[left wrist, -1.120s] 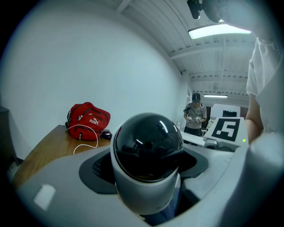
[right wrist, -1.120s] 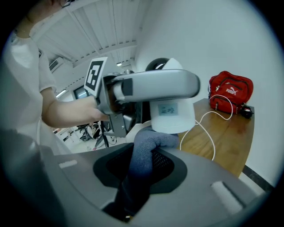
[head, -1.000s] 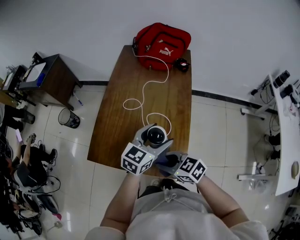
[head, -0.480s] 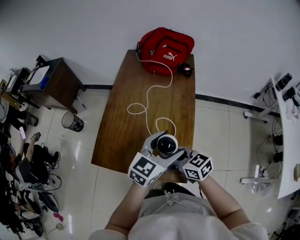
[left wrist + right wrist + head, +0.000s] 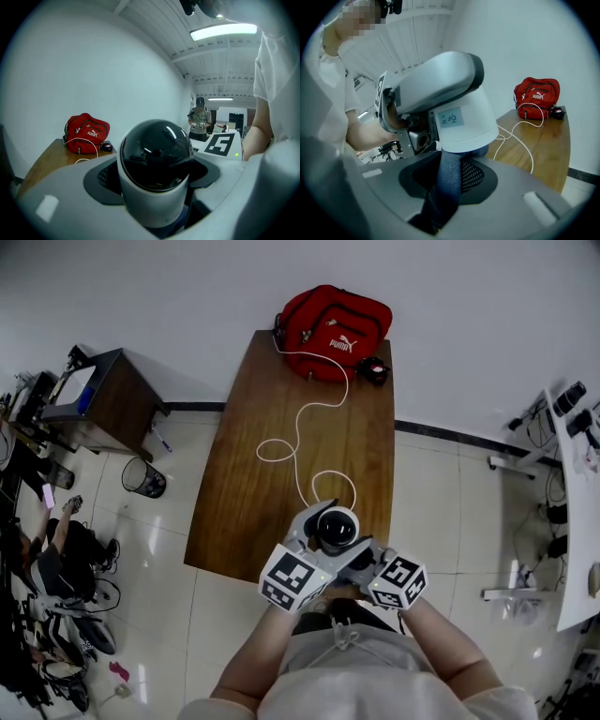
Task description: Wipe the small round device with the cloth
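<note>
Looked down on a pale tiled floor [image 5: 450, 512] meeting a white wall [image 5: 187, 296] along the top of the frame. Found a long wooden table [image 5: 253, 474] reaching from that wall down to centre frame, with a dark side desk [image 5: 103, 395] at the left edge. Noted a red bag [image 5: 333, 329] on the table's far end, upper centre.

Found the left gripper [image 5: 330, 538] at lower centre, over the table's near edge and in front of the person's chest, clamped on the small round device [image 5: 337, 524]. Saw its jaws pressed against the white body from either side, the dark glossy dome turned up and filling the middle of the left gripper view. Found the right gripper [image 5: 361, 561] just right of it, jaws closed on a blue cloth [image 5: 450, 183]. Saw that strip rising from between them at lower centre of the right gripper view and touching the device's underside.

Spotted a mesh waste bin [image 5: 143, 478] on the floor just below the side desk. Traced a white cable [image 5: 300, 442] from the bag down the tabletop in loose loops toward the device. Noted a small black object [image 5: 376, 369] just right of the bag. Made out a small label [image 5: 452, 117] on the white body, print too small to read. Caught a standing person [image 5: 200, 117] far behind, right of centre in the left gripper view.
</note>
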A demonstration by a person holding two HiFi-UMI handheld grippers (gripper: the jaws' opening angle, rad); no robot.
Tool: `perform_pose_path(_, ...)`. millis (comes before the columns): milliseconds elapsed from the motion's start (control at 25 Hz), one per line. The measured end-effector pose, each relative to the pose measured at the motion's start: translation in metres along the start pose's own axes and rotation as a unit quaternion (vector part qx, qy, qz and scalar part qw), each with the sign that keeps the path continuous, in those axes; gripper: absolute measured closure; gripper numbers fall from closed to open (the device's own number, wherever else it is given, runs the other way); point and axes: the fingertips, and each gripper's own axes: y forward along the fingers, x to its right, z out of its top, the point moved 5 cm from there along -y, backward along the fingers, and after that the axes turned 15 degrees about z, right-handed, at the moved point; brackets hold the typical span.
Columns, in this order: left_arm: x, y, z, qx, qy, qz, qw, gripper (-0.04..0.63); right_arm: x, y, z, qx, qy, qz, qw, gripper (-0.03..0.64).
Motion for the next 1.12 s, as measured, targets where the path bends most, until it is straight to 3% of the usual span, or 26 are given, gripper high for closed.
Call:
perform_pose_path(400,-0.026,-0.018,-0.016,-0.007,-0.012,0.013,0.9998,0.218,-0.015,-0.009,-0.02,0.017,0.025,0.014,0.999,0.51)
perform_pose_path(560,-0.037,-0.024,-0.034,-0.015,-0.008,0.013,0.9998,0.218,0.0,-0.026,-0.036,0.01,0.041,-0.076,0.996,0.509)
perform_pose_path(720,-0.035,-0.022,-0.071,-0.034,-0.003,0.011,0.9993,0.218,0.013,-0.053,-0.051,0.025,0.068,-0.172,0.982,0.509)
perform_pose_path(1120,-0.021,0.012,-0.158,-0.039,0.02,0.011,0.999,0.218,0.031,-0.058,-0.081,0.05,0.068,-0.227,0.97,0.509)
